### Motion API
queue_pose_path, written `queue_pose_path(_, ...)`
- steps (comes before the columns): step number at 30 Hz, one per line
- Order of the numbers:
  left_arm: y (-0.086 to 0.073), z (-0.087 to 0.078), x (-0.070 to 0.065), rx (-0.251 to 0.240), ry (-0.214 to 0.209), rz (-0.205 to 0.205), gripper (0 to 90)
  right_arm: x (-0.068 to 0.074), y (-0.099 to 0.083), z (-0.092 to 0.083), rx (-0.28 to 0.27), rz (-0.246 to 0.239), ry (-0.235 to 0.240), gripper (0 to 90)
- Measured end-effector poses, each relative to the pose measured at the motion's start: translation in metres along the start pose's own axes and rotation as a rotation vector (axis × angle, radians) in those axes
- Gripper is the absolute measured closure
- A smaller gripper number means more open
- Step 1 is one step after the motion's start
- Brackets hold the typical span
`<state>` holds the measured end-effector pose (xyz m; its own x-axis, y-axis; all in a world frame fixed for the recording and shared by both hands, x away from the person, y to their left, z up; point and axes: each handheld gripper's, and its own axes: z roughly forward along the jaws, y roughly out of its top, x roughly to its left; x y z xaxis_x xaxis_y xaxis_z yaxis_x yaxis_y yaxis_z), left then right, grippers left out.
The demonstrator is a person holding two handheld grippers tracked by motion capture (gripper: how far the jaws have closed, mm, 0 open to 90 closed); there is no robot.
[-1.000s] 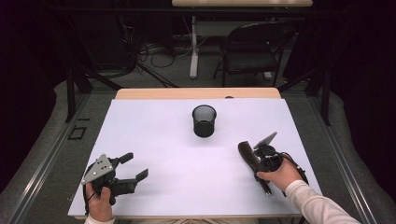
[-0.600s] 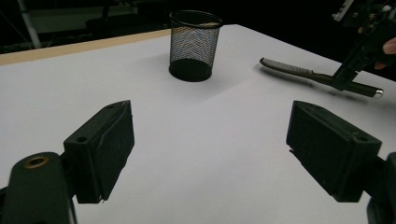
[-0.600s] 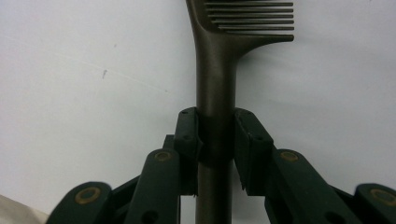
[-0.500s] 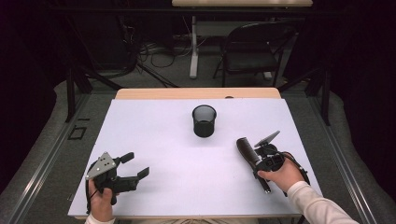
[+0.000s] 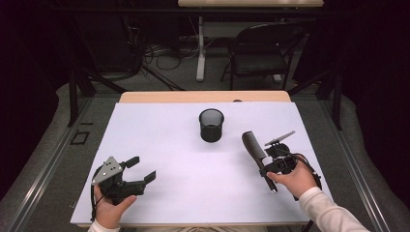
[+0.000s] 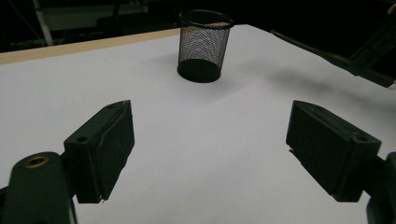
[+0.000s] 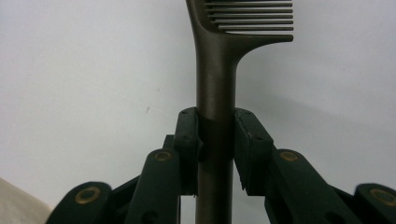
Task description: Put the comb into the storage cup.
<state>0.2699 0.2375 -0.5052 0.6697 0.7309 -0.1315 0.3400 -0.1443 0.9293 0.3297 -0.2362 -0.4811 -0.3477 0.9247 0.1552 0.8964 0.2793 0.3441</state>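
While the left gripper [image 5: 138,174] rests wide open and empty, the right gripper [image 7: 215,140] clamps a comb [image 5: 256,151] by its handle above the bench [image 5: 159,135], apparently bound for the mesh cup [image 5: 211,124].

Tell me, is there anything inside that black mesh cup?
Nothing shows through the mesh cup: from the high view its inside looks dark, with nothing poking above the rim. Its very bottom is too dark to tell.
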Motion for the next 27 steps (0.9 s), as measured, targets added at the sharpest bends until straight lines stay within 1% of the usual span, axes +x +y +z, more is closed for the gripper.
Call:
queue_pose_path(1,0.0,0.0,0.0,-0.004,-0.005,-0.002,15.6,0.001,0.0,-0.001,-0.001,-0.001,0.002,72.9)
queue_pose_path(5,0.0,0.0,-0.001,-0.005,-0.015,0.002,16.1,0.004,0.001,-0.005,-0.04,-0.019,0.002,72.9)
queue_pose_path(6,0.0,0.0,-0.002,-0.009,-0.009,0.009,16.5,0.004,0.001,-0.005,-0.045,-0.022,0.003,72.9)
queue_pose_path(7,0.001,-0.001,-0.002,-0.012,-0.007,0.017,17.2,0.005,0.001,-0.005,-0.064,-0.025,0.006,72.9)
queue_pose_path(9,0.001,-0.001,-0.003,-0.017,-0.005,0.023,18.0,0.005,0.001,-0.006,-0.081,-0.034,0.005,72.9)
queue_pose_path(10,0.001,-0.001,-0.003,-0.016,-0.001,0.025,18.2,0.005,0.0,-0.006,-0.085,-0.028,0.01,72.9)
queue_pose_path(12,0.001,-0.001,-0.004,-0.015,-0.004,0.025,18.3,0.006,0.0,-0.007,-0.099,-0.046,0.013,72.9)
queue_pose_path(14,0.001,-0.001,-0.004,-0.016,-0.007,0.027,19.1,0.007,0.0,-0.008,-0.113,-0.052,0.015,72.9)
queue_pose_path(17,0.001,-0.001,-0.005,-0.017,-0.002,0.026,20.0,0.008,-0.001,-0.009,-0.132,-0.077,0.002,72.9)
queue_pose_path(19,0.001,-0.001,-0.004,-0.019,-0.001,0.023,19.9,0.01,-0.001,-0.009,-0.15,-0.08,-0.004,72.9)
queue_pose_path(20,0.001,-0.001,-0.004,-0.016,0.004,0.022,20.0,0.01,-0.001,-0.009,-0.164,-0.09,-0.009,72.9)
queue_pose_path(23,0.0,-0.001,-0.003,-0.017,0.007,0.015,20.2,0.011,-0.001,-0.011,-0.203,-0.098,-0.006,72.9)
queue_pose_path(27,0.0,-0.001,-0.003,-0.016,0.009,0.011,21.2,0.015,-0.002,-0.016,-0.267,-0.119,-0.014,72.9)
